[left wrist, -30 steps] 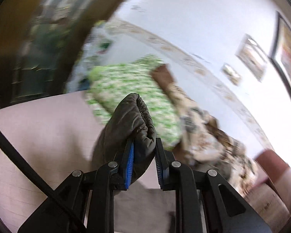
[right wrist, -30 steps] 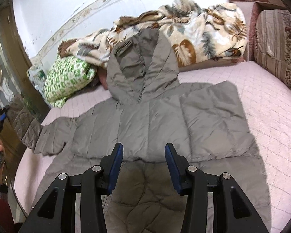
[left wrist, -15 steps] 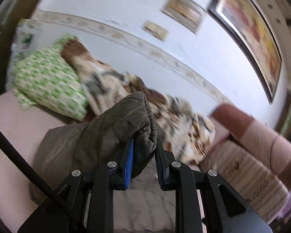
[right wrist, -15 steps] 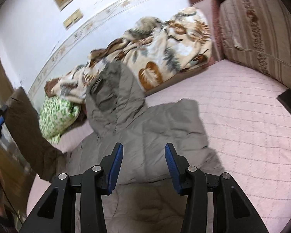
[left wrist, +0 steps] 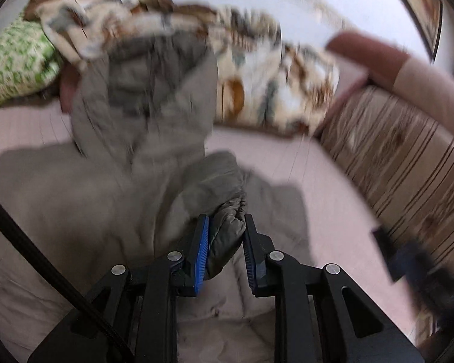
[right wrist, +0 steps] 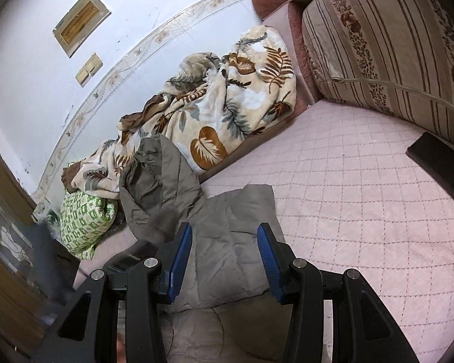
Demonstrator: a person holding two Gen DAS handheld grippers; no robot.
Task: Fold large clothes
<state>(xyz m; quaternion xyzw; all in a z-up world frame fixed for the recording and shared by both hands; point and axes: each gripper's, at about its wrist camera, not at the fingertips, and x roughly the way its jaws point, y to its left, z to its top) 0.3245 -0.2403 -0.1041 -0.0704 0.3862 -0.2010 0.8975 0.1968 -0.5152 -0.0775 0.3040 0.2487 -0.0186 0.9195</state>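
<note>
A grey-brown padded jacket lies spread on the bed, its hood pointing towards the wall. My left gripper holds the sleeve's gathered cuff between its blue pads, low over the jacket's body. Its jaws are opening slightly, and the cuff still fills the gap and touches both pads. The left wrist view is blurred by motion. In the right wrist view my right gripper hovers open above the jacket, near its right side, with nothing between the fingers. The hood lies just beyond it.
The jacket rests on a pink quilted bed cover. A leaf-patterned blanket and a green-and-white pillow lie along the wall. A striped cushion stands at the right, with a flat dark object below it.
My left gripper has swept the sleeve cuff from the bed's left side over the jacket's body and lowered it. My right gripper has swung towards the jacket's right side.
</note>
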